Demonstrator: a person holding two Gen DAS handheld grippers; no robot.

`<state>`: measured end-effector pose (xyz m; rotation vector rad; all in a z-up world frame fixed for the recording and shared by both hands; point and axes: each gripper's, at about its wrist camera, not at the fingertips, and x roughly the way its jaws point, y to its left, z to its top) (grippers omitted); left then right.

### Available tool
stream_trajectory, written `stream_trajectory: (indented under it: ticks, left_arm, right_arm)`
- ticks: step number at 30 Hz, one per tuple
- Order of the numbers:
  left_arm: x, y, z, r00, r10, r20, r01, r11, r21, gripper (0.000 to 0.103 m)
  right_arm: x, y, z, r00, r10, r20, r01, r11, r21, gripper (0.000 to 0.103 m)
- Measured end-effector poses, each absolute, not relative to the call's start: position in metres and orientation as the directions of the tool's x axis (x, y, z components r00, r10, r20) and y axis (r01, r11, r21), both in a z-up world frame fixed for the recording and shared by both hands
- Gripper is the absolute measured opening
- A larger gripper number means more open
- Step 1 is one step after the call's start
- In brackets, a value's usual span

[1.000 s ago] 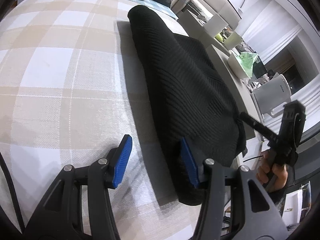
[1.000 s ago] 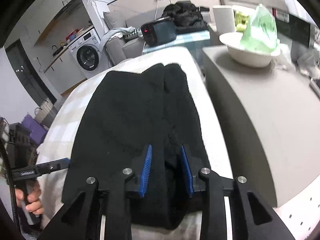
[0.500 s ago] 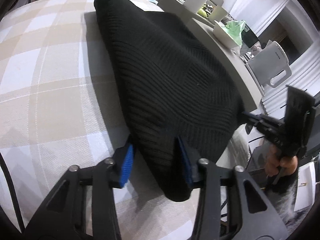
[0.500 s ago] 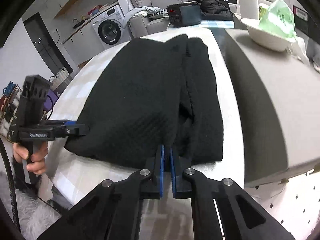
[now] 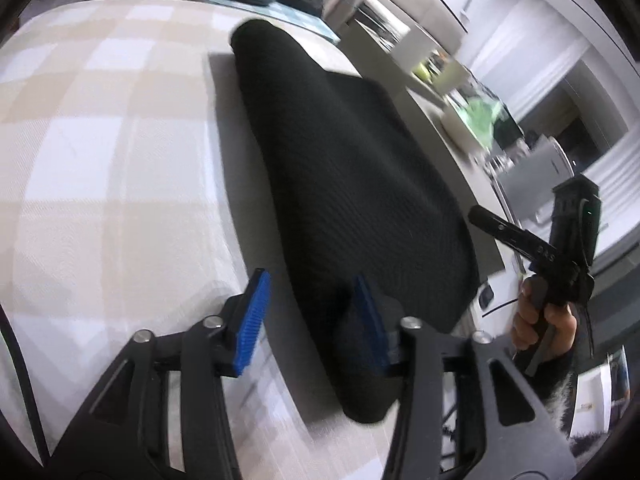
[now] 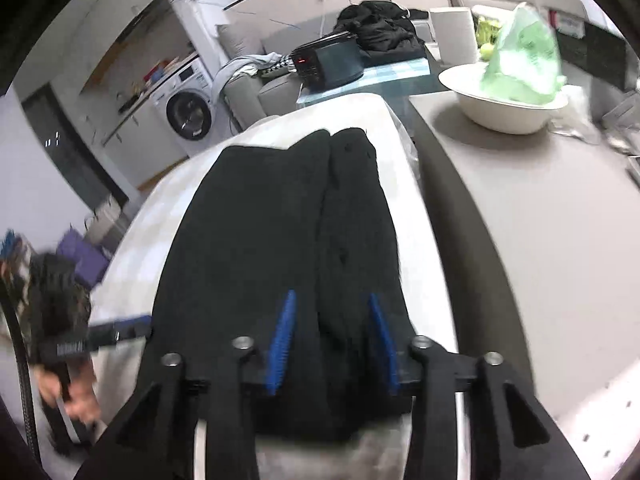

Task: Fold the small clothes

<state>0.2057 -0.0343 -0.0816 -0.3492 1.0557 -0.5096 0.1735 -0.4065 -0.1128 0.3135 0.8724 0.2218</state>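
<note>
Left wrist view: one black ribbed knit garment [image 5: 352, 184] lies flat on the beige-and-white checked cloth surface [image 5: 112, 168], near its right edge. The left claw [image 5: 310, 316] is spread wide with its two blue-padded fingers [image 5: 253, 316] low over the garment's near corner: the left pad sits over bare checked cloth, the right pad at the fabric's edge, and nothing is pinched between them. To the right, a hand [image 5: 540, 320] holds the other black claw tool beside the garment's far corner.

Right wrist view: the same single garment [image 6: 280, 240] is seen lengthwise, with two long folded panels side by side and a seam between them. The right claw [image 6: 332, 340] is wide too, its two blue pads straddling the right panel at the near hem without gripping it. One white bowl [image 6: 500, 108] holding a green plastic bag [image 6: 524, 60] stands on the grey desk [image 6: 540, 240] to the right. One white washing machine [image 6: 188, 108] stands at the back left.
</note>
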Motion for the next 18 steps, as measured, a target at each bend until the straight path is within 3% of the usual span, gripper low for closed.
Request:
stream_trajectory:
  ticks: [7, 8, 9, 10, 11, 15, 18]
  left_arm:
    - [0.256, -0.03, -0.09, 0.399, -0.551, -0.733, 0.146, 0.827, -0.542, 0.047]
    - [0.26, -0.031, -0.09, 0.398, -0.556, -0.73, 0.145, 0.824, -0.548, 0.047]
    - [0.262, -0.031, -0.089, 0.399, -0.558, -0.728, 0.151, 0.823, -0.548, 0.047]
    - [0.264, -0.034, -0.089, 0.4, -0.557, -0.728, 0.154, 0.824, -0.545, 0.047]
    - [0.267, -0.036, -0.089, 0.4, -0.555, -0.729, 0.154, 0.825, -0.544, 0.047]
    - [0.271, -0.039, -0.086, 0.401, -0.56, -0.725, 0.153, 0.821, -0.55, 0.047]
    - [0.273, -0.047, -0.085, 0.406, -0.55, -0.73, 0.163, 0.829, -0.534, 0.047]
  right_arm:
    - [0.235, -0.393, -0.142, 0.486, 0.419, -0.767, -0.093, 0.897, 0.432, 0.045]
    - [0.237, -0.393, -0.144, 0.478, 0.44, -0.76, -0.099, 0.887, 0.452, 0.039]
    - [0.238, -0.393, -0.145, 0.47, 0.454, -0.757, -0.105, 0.88, 0.462, 0.022]
    - [0.239, -0.393, -0.145, 0.47, 0.476, -0.743, -0.113, 0.868, 0.484, 0.015]
    - [0.239, -0.391, -0.141, 0.478, 0.486, -0.732, -0.128, 0.863, 0.489, 0.014]
    - [0.226, -0.376, -0.099, 0.584, 0.424, -0.693, -0.203, 0.902, 0.381, 0.011]
    - [0.223, -0.379, -0.084, 0.618, 0.28, -0.735, -0.15, 0.959, 0.24, 0.011]
